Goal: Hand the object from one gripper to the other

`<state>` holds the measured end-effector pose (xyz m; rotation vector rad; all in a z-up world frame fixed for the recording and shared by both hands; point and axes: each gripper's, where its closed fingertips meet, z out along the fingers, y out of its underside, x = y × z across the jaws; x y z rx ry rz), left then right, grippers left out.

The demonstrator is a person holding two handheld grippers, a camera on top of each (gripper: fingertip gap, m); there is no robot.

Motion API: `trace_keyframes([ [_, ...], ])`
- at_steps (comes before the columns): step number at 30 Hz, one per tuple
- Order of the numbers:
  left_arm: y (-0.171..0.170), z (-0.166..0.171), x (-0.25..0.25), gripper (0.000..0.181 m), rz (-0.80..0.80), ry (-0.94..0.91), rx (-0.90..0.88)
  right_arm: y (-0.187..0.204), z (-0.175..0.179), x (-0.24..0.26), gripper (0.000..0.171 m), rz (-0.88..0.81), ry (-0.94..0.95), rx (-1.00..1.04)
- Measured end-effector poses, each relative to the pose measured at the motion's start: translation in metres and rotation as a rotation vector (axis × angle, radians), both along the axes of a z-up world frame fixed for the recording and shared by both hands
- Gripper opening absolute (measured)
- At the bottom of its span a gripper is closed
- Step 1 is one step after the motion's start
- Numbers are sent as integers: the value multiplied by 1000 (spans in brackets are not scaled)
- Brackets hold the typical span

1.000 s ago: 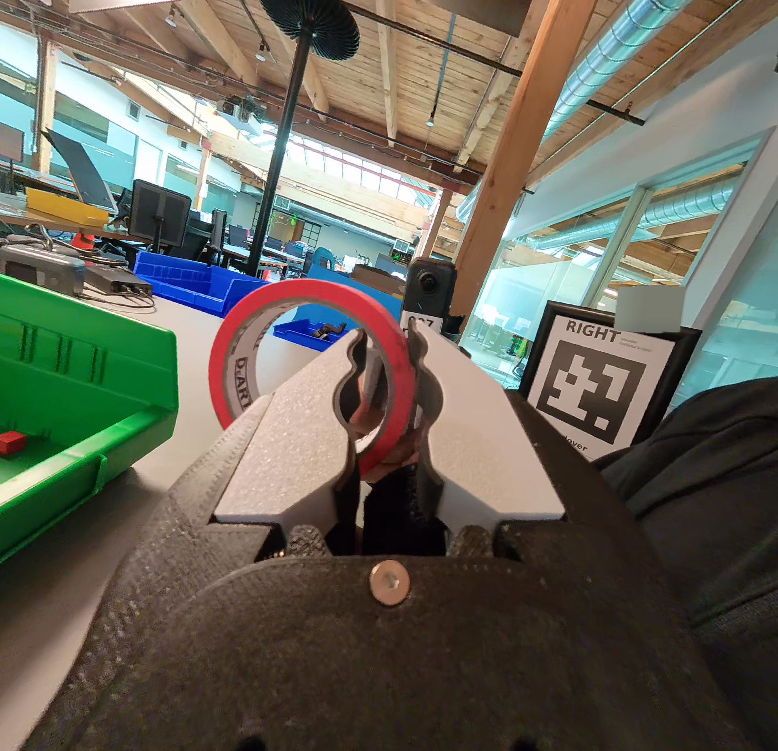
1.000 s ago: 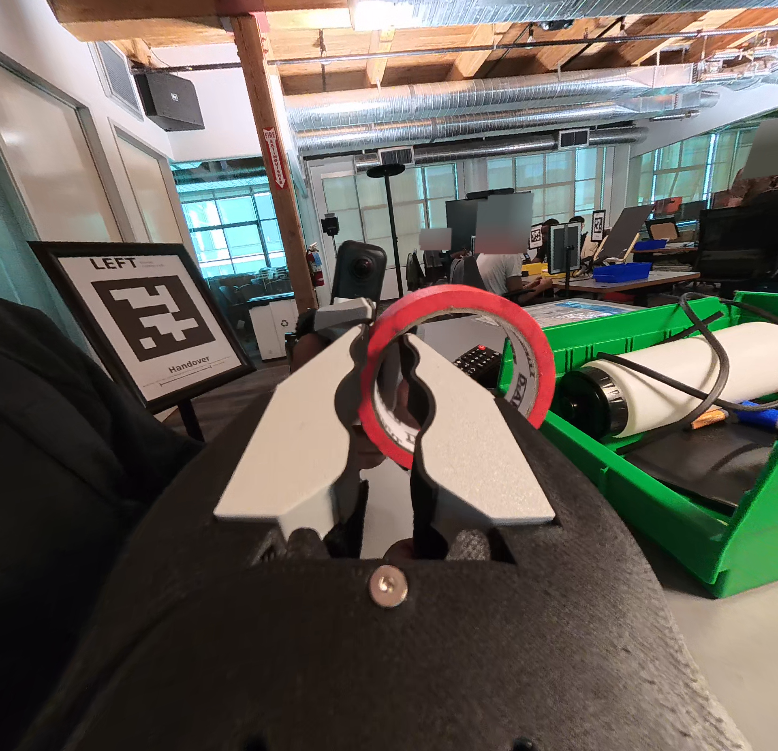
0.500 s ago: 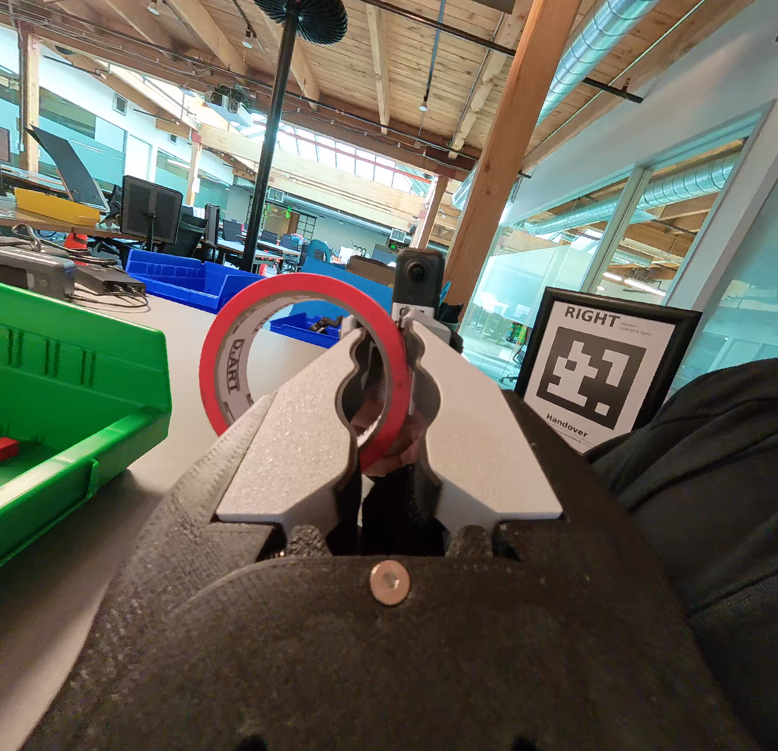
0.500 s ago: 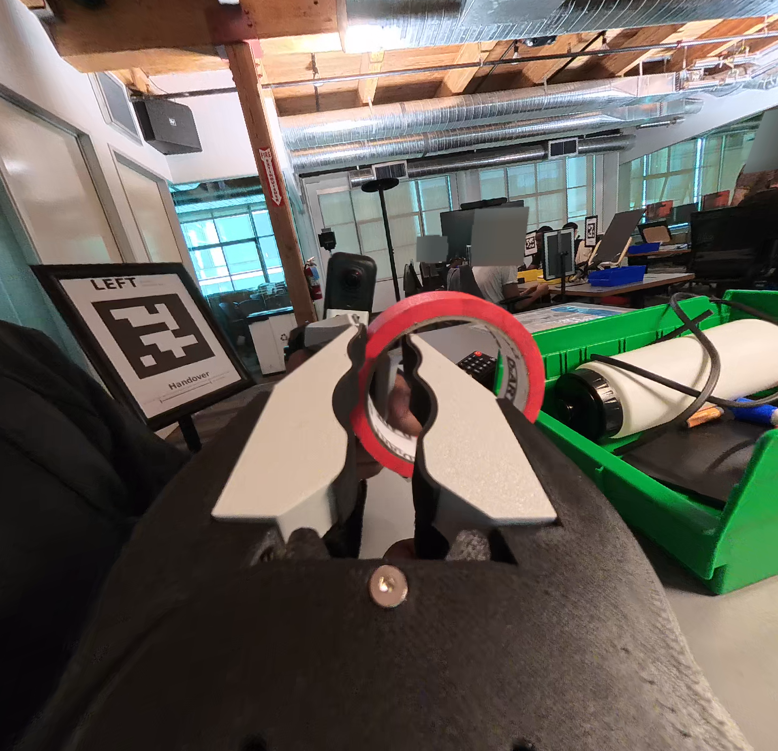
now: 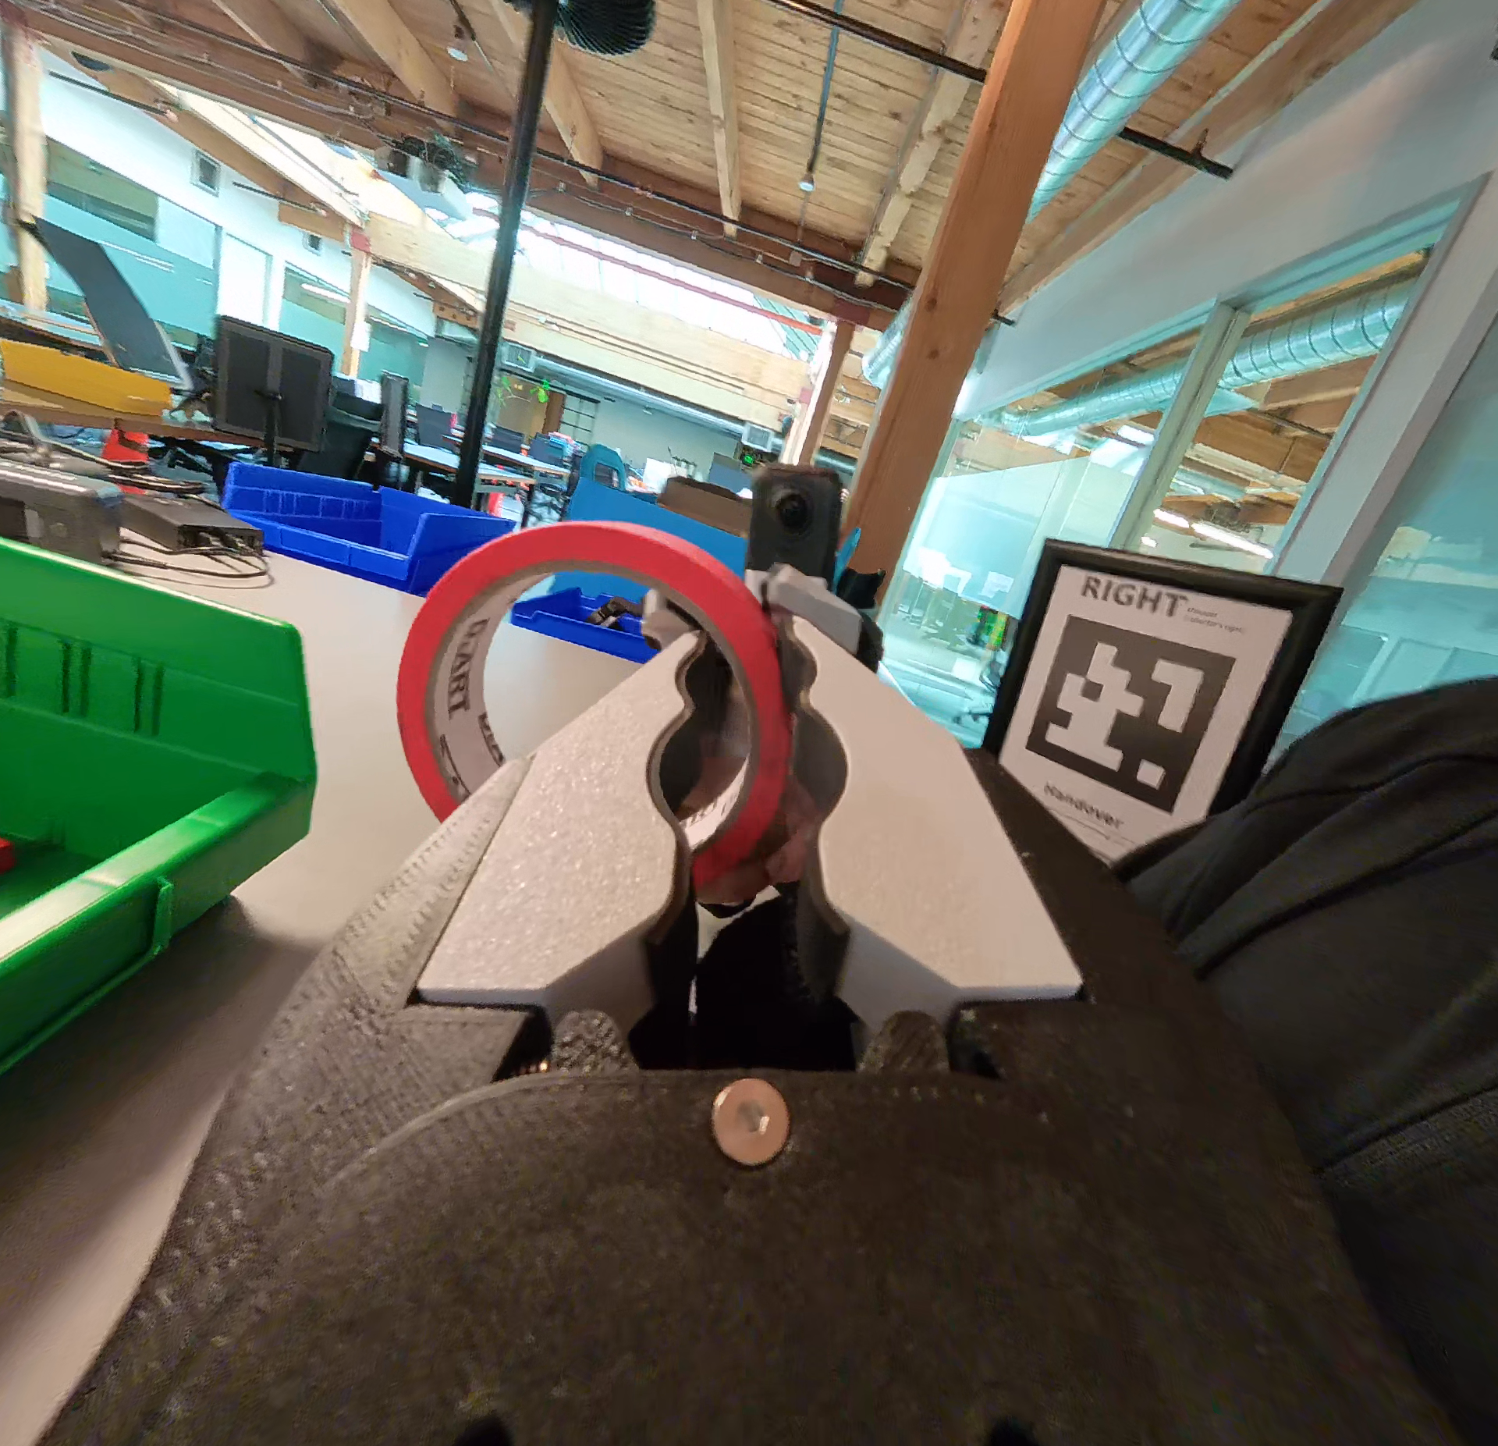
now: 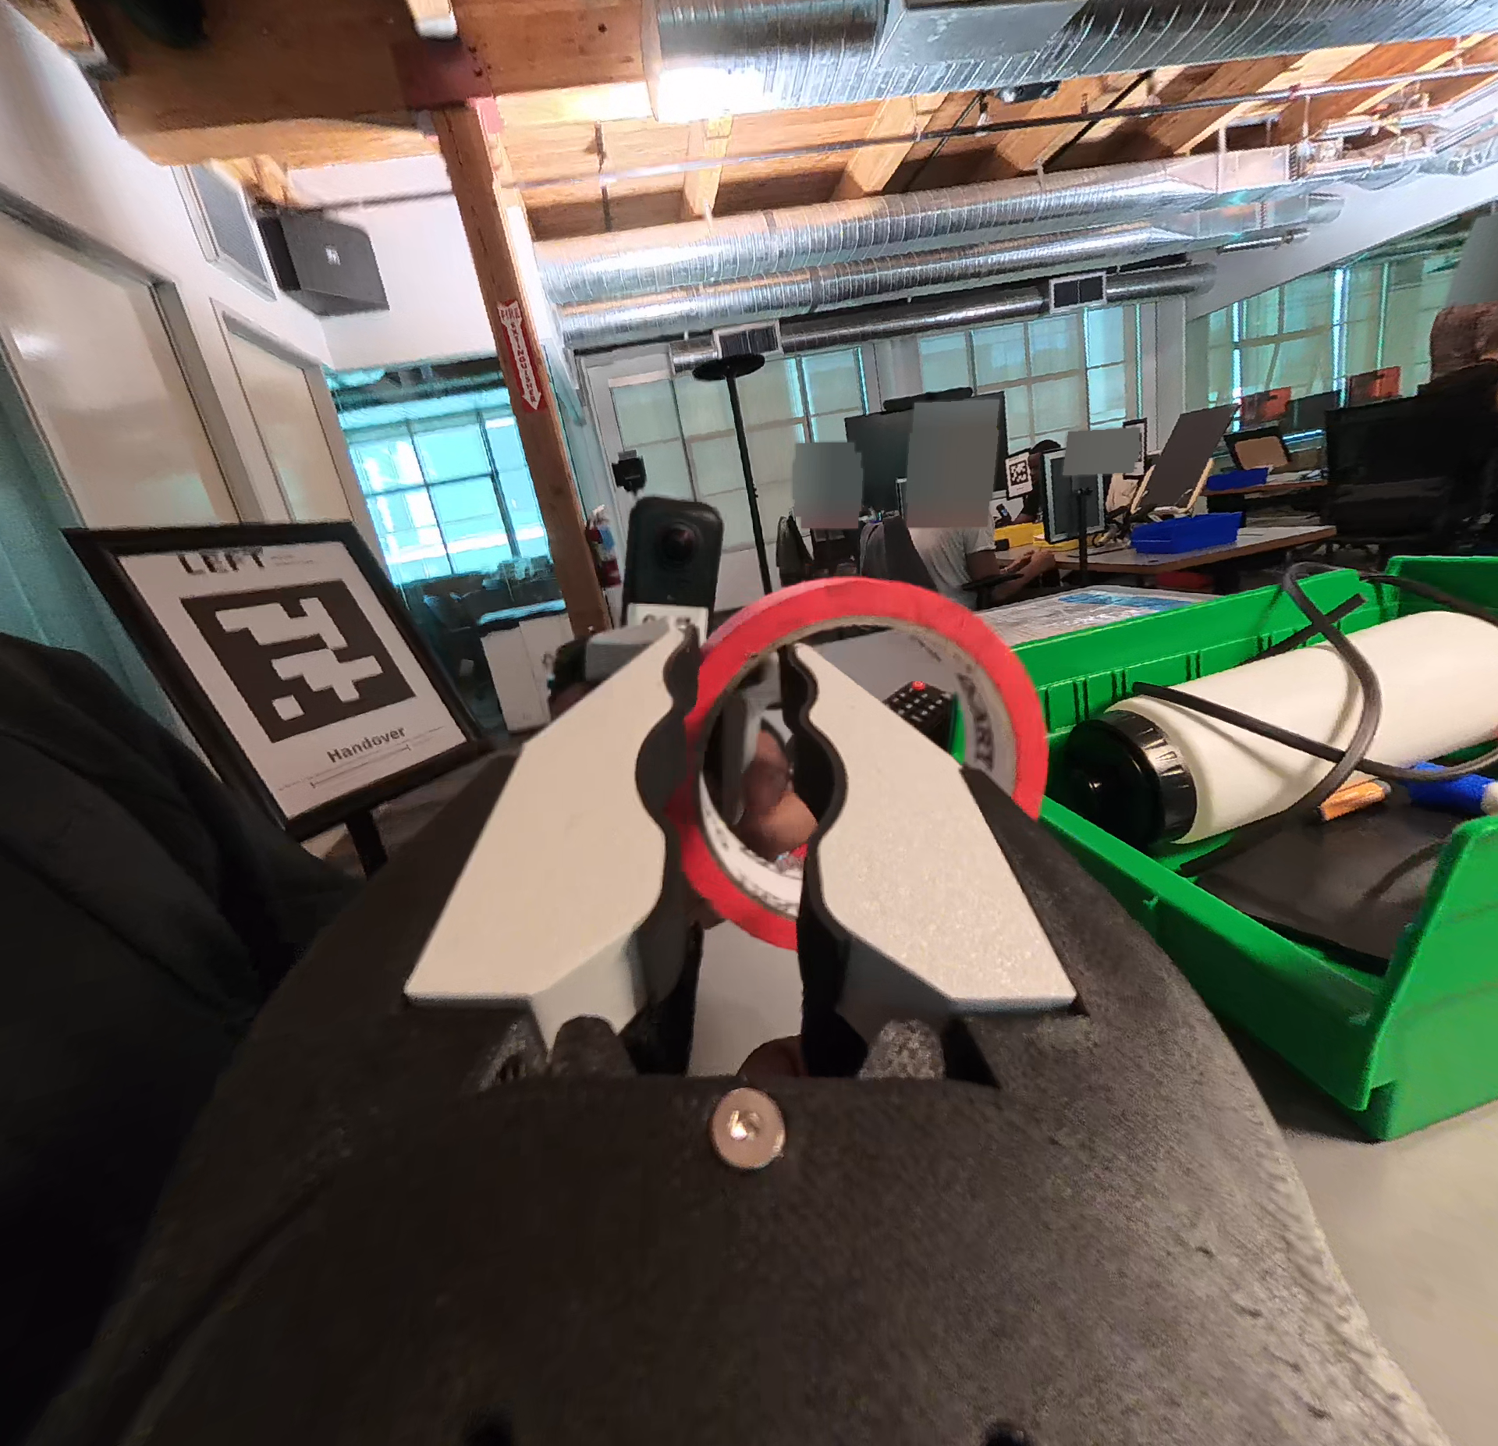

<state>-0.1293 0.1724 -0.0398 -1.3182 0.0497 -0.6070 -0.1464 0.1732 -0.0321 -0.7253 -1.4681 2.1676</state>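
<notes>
Mid-handover here, I'd say. The tape (image 5: 592, 669) is up in the air between the two tools, with nothing under it. My left gripper (image 5: 734, 645) has its fingers straddling the roll's wall, one inside the ring and one outside, and from its own camera it looks clamped on. My right gripper (image 6: 734, 661) straddles the same wall from the opposite side, fingertips nearly together around it, so I read that as gripping too. Honestly I can't tell which one carries the weight. So the meet-up is done; what's left, as I see it, is one side letting go and backing off.

Stuff around: a green bin (image 5: 154, 758) on the bench off to the left in the left view, blue bins (image 5: 365, 523) toward the far edge. In the right view there's another green bin (image 6: 1264, 977) holding a white cylinder (image 6: 1297, 726) and a black cable (image 6: 1346, 669), sitting close to the roll. A framed marker sign (image 6: 284, 669) stands behind. Nothing blocks the pull-away, though that bin's rim is close by on the right.
</notes>
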Motion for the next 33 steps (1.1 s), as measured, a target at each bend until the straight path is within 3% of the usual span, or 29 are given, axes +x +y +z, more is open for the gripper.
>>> trace_keyframes([
  [5, -3, 6, -13, 16, 25, -73, 25, -8, -3, 2, 17, 4, 22, 59],
  [9, -4, 5, -6, 15, 4, -40, 26, -2, 0, -1, 24, 0, 2, 1],
  [17, -1, 3, -10, 20, 34, -47, 11, -6, -4, 0, 17, -7, 8, 50],
  [23, -3, 4, -8, 16, 16, -43, 21, -3, -2, -2, 24, -16, 4, 16],
  [33, -1, 3, -13, 19, 39, -60, 10, -3, -4, -3, 19, -27, 9, 43],
])
